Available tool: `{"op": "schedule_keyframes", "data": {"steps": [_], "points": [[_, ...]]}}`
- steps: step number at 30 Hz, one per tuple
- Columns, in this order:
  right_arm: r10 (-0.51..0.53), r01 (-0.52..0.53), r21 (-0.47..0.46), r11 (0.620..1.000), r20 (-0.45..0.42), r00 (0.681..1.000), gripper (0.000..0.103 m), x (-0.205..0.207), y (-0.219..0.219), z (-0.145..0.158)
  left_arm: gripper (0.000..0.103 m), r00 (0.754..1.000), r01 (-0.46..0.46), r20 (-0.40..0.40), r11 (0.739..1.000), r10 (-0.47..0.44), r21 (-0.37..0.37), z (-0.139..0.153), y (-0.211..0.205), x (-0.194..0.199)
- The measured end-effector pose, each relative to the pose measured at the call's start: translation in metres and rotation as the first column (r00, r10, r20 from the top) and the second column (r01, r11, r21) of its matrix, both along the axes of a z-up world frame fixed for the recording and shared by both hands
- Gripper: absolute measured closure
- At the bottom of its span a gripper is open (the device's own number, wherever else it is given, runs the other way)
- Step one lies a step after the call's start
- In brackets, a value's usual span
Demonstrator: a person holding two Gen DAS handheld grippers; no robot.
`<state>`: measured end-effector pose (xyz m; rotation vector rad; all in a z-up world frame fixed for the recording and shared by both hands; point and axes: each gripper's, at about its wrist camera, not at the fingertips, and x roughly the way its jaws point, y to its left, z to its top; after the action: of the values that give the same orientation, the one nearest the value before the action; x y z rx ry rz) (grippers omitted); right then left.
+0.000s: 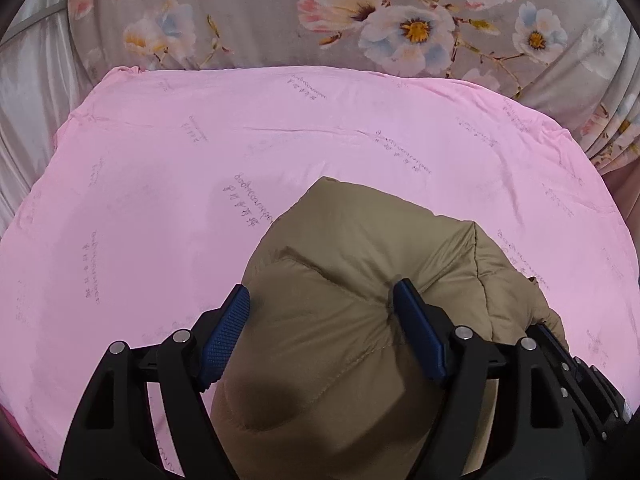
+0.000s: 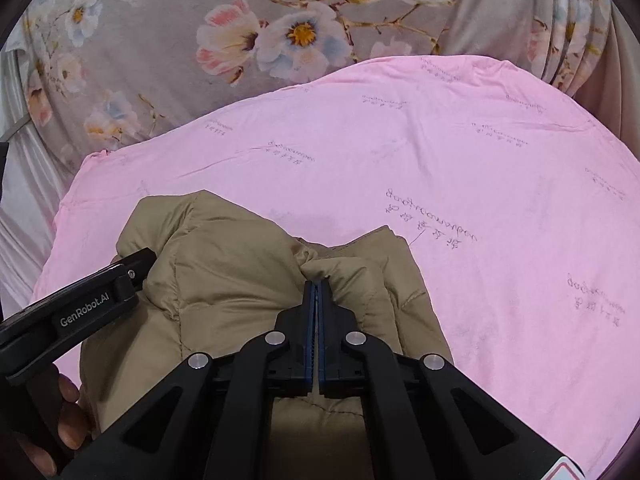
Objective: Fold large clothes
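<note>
Through my left wrist camera, my left tongs point(image 1: 322, 334) stand wide apart over the tan puffer jacket point(image 1: 360, 280), one blue pad point(image 1: 224, 336) off its left edge and the other pressing a quilted seam; nothing is gripped. The jacket lies bunched on the pink sheet point(image 1: 200, 168), with a floral cover point(image 1: 360, 20) beyond.

Through my right wrist camera, my right tongs point(image 2: 317, 284) are pressed together, pinching a puffy fold of the jacket point(image 2: 224, 280). The left tongs' black body point(image 2: 84, 304) rests against the jacket's left side. The jacket sits at the near left of the pink sheet point(image 2: 480, 184).
</note>
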<state>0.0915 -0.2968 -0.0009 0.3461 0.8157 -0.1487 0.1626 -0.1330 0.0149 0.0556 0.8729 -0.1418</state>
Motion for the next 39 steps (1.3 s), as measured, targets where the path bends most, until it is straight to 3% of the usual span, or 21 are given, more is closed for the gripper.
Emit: {"op": "schedule_keyframes", "data": {"steps": [12,29,39], "points": [[0.000,0.000,0.005,1.000,-0.015,1.000,0.103,0.011,-0.002,-0.029,0.027,0.999,-0.025,0.050,0.996,0.021,0.080,-0.024,-0.017,0.002],[-0.014,0.014,0.005,1.000,-0.008,1.000,0.103,0.018,-0.003,-0.044,0.027,0.995,-0.052,0.092,0.991,0.040,0.124,-0.039,-0.026,0.005],[-0.013,0.013,0.050,0.999,-0.002,1.000,0.103,0.020,-0.010,-0.047,0.026,0.994,-0.067,0.099,0.989,0.054,0.133,-0.039,-0.029,0.006]]}}
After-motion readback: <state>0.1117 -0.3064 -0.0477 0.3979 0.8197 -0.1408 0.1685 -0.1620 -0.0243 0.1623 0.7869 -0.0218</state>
